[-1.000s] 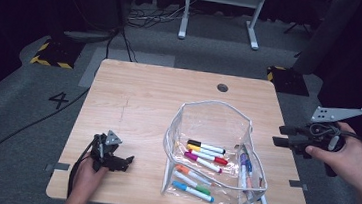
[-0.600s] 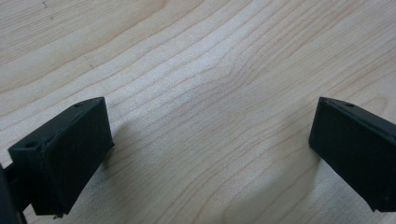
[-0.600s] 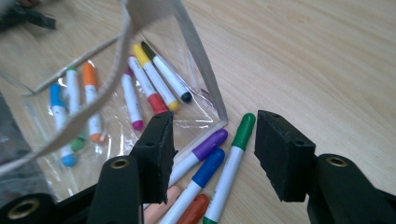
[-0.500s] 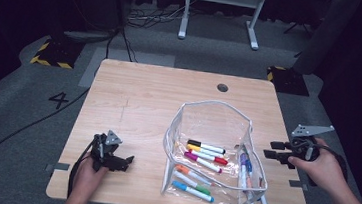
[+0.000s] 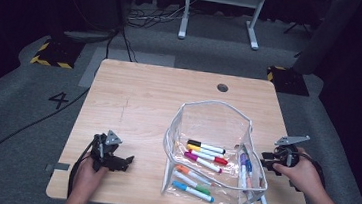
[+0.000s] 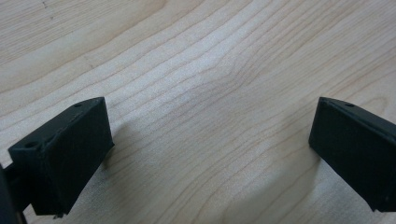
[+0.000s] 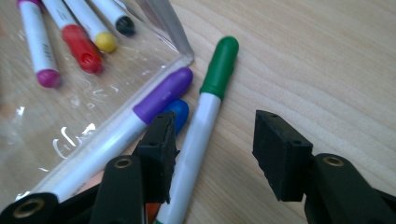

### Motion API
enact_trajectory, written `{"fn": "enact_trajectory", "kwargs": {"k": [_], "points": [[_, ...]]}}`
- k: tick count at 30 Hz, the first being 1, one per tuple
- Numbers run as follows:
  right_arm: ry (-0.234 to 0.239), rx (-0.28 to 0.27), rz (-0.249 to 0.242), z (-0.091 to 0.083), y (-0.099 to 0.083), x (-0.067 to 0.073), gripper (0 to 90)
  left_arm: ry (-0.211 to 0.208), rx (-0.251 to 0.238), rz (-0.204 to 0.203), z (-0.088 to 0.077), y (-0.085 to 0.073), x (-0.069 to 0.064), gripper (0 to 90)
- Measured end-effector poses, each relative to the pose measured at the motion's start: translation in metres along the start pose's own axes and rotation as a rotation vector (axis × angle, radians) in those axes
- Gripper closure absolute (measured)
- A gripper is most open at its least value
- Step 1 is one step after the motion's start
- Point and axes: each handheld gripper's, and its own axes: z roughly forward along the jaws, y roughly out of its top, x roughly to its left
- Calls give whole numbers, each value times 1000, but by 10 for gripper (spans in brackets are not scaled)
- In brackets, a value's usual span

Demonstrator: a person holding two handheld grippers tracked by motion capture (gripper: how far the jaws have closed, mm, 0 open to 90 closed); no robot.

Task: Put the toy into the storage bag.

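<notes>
The right hand-held gripper [image 7: 212,154] has come down low over the wooden worktop [image 5: 144,98] at its right edge, just beside the clear plastic pouch [image 5: 212,120]. Its jaws have just been closing a little, yet a clear gap remains, with nothing clamped. In the right gripper view the green-capped marker [image 7: 205,107] lies on the bare wood just outside the pouch's corner, its white barrel passing beside the left jaw and into the gap between the two. A purple-capped marker [image 7: 163,93] and a blue-capped one [image 7: 180,112] lie touching alongside it. More markers [image 5: 204,154] rest on the pouch. The left hand-held gripper [image 6: 210,154] sits on the worktop near its front left corner, jaws wide apart over bare wood, holding nothing.
</notes>
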Motion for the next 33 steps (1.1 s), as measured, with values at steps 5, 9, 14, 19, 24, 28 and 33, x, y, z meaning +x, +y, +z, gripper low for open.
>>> {"fn": "enact_trajectory", "kwargs": {"k": [5, 9, 14, 19, 24, 28, 33], "points": [[-4, 15, 23, 12, -4, -5, 508, 2, 1, 5, 0, 0, 0, 0], [-31, 41, 9, 19, -3, -7, 531, 2, 1, 5, 0, 0, 0, 0], [-95, 70, 8, 20, 0, -7, 721, 2, 1, 4, 0, 0, 0, 0], [-163, 108, 32, 19, 2, -5, 772, 1, -1, 5, 0, 0, 0, 0], [-162, 114, 51, 18, 3, -6, 775, 1, 1, 4, 0, 0, 0, 0], [-125, 70, 72, 6, 6, -6, 776, 1, 1, 5, 0, 0, 0, 0], [-96, 12, 63, -25, 22, -4, 775, 2, 2, 4, 0, 0, 0, 0]]}}
